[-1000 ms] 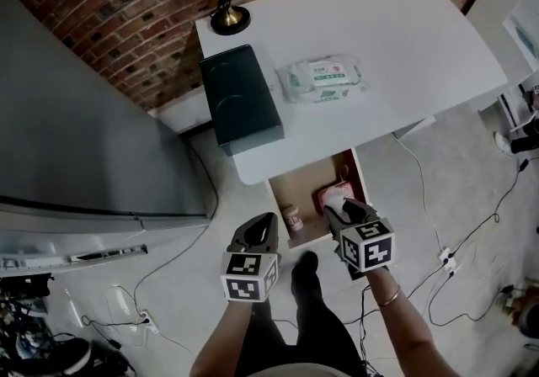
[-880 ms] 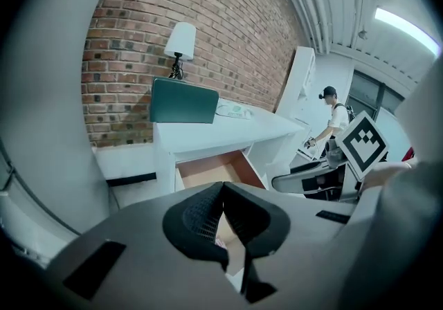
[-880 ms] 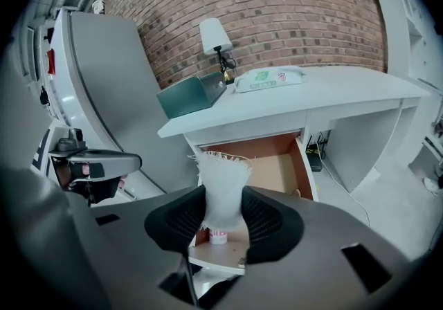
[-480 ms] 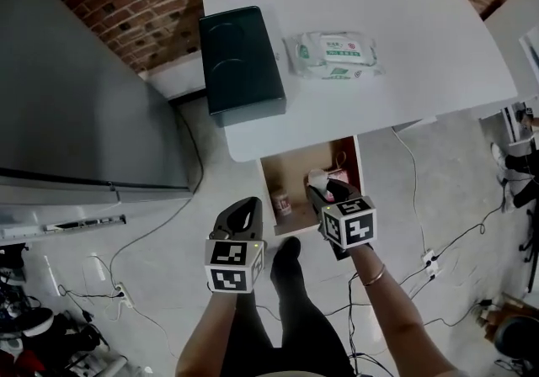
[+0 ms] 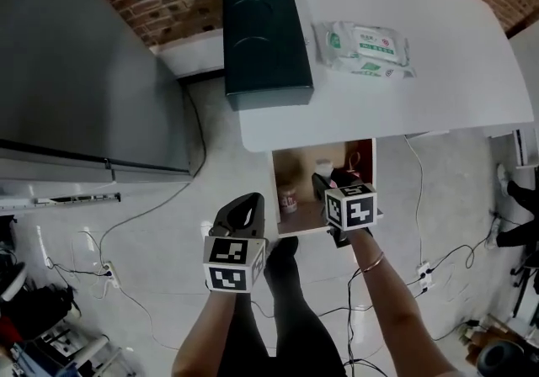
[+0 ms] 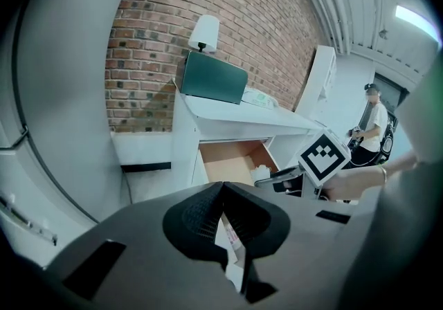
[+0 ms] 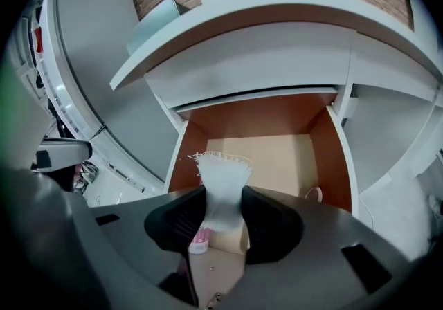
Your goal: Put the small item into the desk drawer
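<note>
Right gripper (image 7: 223, 213) is clamped on the small white packet (image 7: 223, 176), above the open drawer's (image 7: 333, 156) front edge. Lower it well inside the drawer (clear of the small bottle (image 5: 289, 199)) before releasing. Left gripper (image 6: 223, 196): jaws together, outside the drawer.

Head camera looks steeply down from above on the white desk (image 5: 455, 55), its open drawer (image 5: 295, 167) mid-frame and both hand-held grippers near the lower edge; the left gripper (image 5: 242, 205) camera sits low, off the desk's left front, facing along its jaws toward the brick wall (image 6: 159, 39), the drawer at middle distance; the right gripper (image 5: 322, 186) camera rides close at the drawer's mouth, looking under the desktop into it; all three views share the drawer and desk edge; the left gripper view also catches the right gripper's marker cube (image 6: 324, 156); head and left gripper views share the green case (image 5: 265, 39) and lamp (image 6: 205, 30).
</note>
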The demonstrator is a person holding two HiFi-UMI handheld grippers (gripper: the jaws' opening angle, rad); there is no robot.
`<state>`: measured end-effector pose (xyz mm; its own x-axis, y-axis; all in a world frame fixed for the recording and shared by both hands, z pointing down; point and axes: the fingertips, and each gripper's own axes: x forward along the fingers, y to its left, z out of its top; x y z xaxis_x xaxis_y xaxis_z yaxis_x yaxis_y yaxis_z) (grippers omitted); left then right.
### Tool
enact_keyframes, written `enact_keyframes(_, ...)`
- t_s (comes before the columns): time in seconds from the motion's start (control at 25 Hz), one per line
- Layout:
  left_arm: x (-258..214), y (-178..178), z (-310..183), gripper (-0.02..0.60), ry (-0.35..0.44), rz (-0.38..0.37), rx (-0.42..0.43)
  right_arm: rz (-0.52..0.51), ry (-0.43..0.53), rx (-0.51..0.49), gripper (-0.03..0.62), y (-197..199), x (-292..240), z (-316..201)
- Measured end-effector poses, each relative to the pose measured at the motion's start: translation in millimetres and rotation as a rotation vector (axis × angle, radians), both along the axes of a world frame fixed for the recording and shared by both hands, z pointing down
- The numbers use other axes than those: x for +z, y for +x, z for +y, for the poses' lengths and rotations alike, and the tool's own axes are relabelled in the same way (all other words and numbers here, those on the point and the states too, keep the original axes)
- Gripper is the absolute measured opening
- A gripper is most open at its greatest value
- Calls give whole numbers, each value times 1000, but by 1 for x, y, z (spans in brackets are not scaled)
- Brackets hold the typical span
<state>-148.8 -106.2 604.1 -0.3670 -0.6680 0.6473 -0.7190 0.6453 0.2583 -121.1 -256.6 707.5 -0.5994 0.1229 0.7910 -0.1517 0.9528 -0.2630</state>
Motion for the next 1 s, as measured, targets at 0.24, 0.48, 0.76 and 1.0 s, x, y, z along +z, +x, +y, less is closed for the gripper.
enact_keyframes(0.24, 14, -4, 3, 21, 9, 11, -34, 36, 51, -31, 170, -14, 32, -10)
enact_keyframes(0.48, 29, -7, 11, 21, 2, 15, -56, 69, 97, -52, 170, -27, 57, -17)
enact_keyframes(0.76, 43, -17, 16, 21, 0, 20, -83, 114, 115, -68, 170, -35, 84, -14)
enact_keyframes(1.0, 49, -21, 25, 21, 4, 32, -107, 139, 126, -71, 170, -42, 98, -14)
